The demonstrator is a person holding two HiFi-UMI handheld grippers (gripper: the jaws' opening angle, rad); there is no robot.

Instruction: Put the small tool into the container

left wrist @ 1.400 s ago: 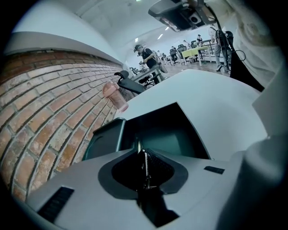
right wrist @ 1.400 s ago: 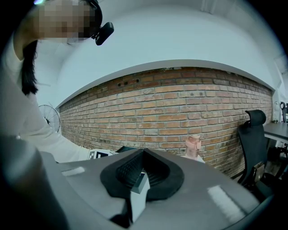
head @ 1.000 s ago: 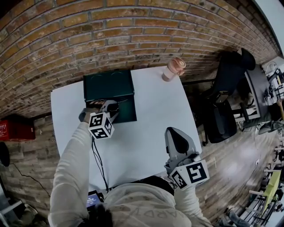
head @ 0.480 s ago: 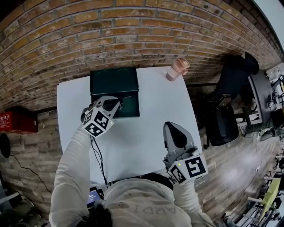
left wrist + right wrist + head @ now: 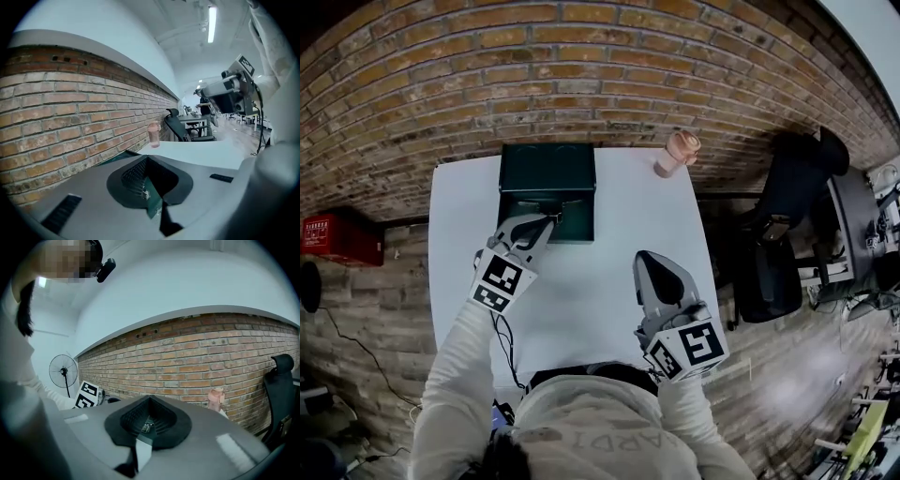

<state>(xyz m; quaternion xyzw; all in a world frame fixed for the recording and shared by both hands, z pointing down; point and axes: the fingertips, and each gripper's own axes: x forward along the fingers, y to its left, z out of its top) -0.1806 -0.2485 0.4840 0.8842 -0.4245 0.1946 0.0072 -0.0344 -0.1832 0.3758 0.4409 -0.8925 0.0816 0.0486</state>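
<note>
1. Table and container. We see a white table (image 5: 609,216) set against a brick wall (image 5: 581,66). A dark green container (image 5: 546,169) sits at the table's far edge, close to the wall. A pink cup (image 5: 677,152) stands near the far right corner, apart from the container.

2. Left gripper. In the head view, the left gripper (image 5: 549,220) is held over the near half of the container, tips pointing toward the wall. Its marker cube (image 5: 501,282) faces up. In the left gripper view the jaws have just closed and their tips meet, with nothing between them. Only a strip of the green container shows below.

3. Right gripper. The right gripper (image 5: 645,261) is held over the bare right half of the table, well apart from the container. Its marker cube (image 5: 686,348) is nearest the person. In the right gripper view the jaws are together and hold nothing.

4. Small tool. We cannot make out the small tool in any view. The container's inside is dark and partly covered by the left gripper.

5. Surroundings. A black office chair (image 5: 787,187) stands right of the table, and a red box (image 5: 337,246) lies to its left.
</note>
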